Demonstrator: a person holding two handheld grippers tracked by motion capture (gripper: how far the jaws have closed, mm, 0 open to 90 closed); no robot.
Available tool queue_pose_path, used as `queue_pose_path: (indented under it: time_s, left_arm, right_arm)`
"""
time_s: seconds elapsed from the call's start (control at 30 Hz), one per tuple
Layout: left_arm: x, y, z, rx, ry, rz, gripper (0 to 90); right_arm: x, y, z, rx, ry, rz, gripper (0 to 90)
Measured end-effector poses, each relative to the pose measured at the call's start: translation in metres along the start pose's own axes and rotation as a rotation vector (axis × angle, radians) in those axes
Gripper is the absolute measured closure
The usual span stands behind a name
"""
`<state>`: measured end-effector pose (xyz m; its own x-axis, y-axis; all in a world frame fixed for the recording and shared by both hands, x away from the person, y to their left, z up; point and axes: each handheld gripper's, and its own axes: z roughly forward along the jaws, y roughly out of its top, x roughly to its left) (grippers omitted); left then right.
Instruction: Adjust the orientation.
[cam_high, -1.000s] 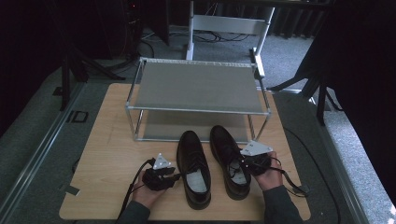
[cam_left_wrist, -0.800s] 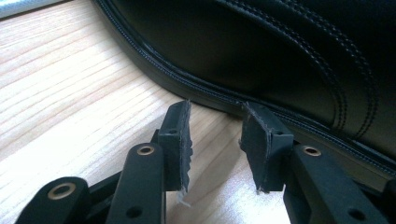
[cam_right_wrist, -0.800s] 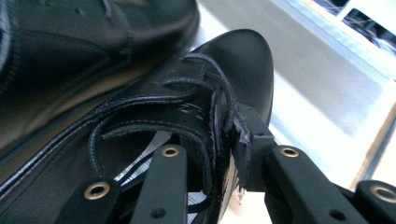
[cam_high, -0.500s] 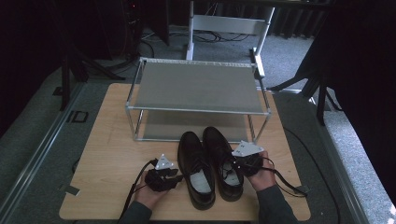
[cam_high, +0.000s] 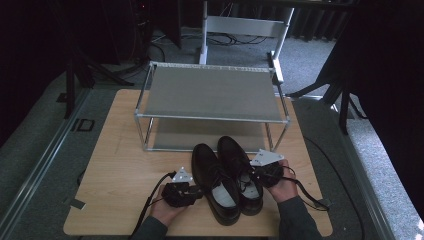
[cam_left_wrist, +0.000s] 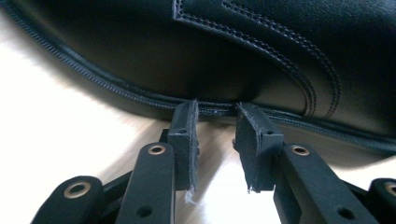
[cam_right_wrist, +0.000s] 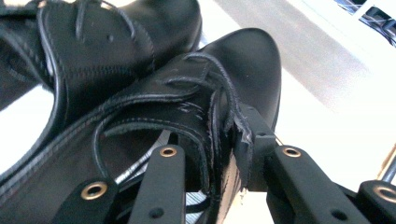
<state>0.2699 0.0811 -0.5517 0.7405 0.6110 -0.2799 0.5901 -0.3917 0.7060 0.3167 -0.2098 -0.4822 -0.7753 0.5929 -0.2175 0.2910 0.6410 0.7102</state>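
Jaws of my right gripper (cam_right_wrist: 212, 140) clamped on laced side wall of right shoe (cam_high: 240, 172), one jaw inside opening, other outside; they have just eased slightly wider, leather between them. Jaws of my left gripper (cam_left_wrist: 215, 116) apart, tips at sole edge of left shoe (cam_high: 212, 182), nothing between pads; they have just been closing. Both shoes side by side, touching, on wooden table (cam_high: 120, 170), toes toward metal rack (cam_high: 210, 92).
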Motion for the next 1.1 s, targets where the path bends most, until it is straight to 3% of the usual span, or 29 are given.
queue_pose_path:
  time_s: [0.07, 0.27, 0.57, 0.83, 0.9, 0.93, 1.0, 1.1]
  left_arm:
    - [-0.006, 0.004, 0.004, 0.012, 0.003, 0.025, 60.6]
    - [-0.013, 0.01, 0.012, 0.022, 0.0, 0.032, 59.3]
    - [-0.021, 0.018, 0.029, 0.028, -0.08, 0.03, 62.0]
    - [-0.028, 0.025, 0.039, 0.036, -0.099, 0.036, 64.6]
    - [-0.027, 0.025, 0.039, 0.036, -0.106, 0.033, 65.1]
    - [-0.027, 0.025, 0.039, 0.039, -0.104, 0.038, 65.0]
    - [-0.028, 0.025, 0.039, 0.042, -0.102, 0.051, 63.7]
    - [-0.028, 0.025, 0.035, 0.047, -0.058, 0.069, 60.4]
  right_arm:
    - [-0.005, -0.002, -0.001, -0.004, 0.008, 0.021, 73.6]
    - [-0.021, -0.011, -0.005, -0.015, 0.047, 0.038, 73.7]
    - [-0.048, -0.025, -0.007, -0.06, 0.114, 0.055, 72.9]
    - [-0.062, -0.03, -0.007, -0.079, 0.121, 0.093, 71.4]
    - [-0.062, -0.031, -0.007, -0.073, 0.118, 0.111, 67.4]
    - [-0.062, -0.031, -0.007, -0.058, 0.113, 0.119, 61.1]
    - [-0.066, -0.032, -0.006, -0.001, 0.119, 0.167, 53.2]
    - [-0.065, -0.035, -0.012, 0.022, 0.097, 0.19, 48.0]
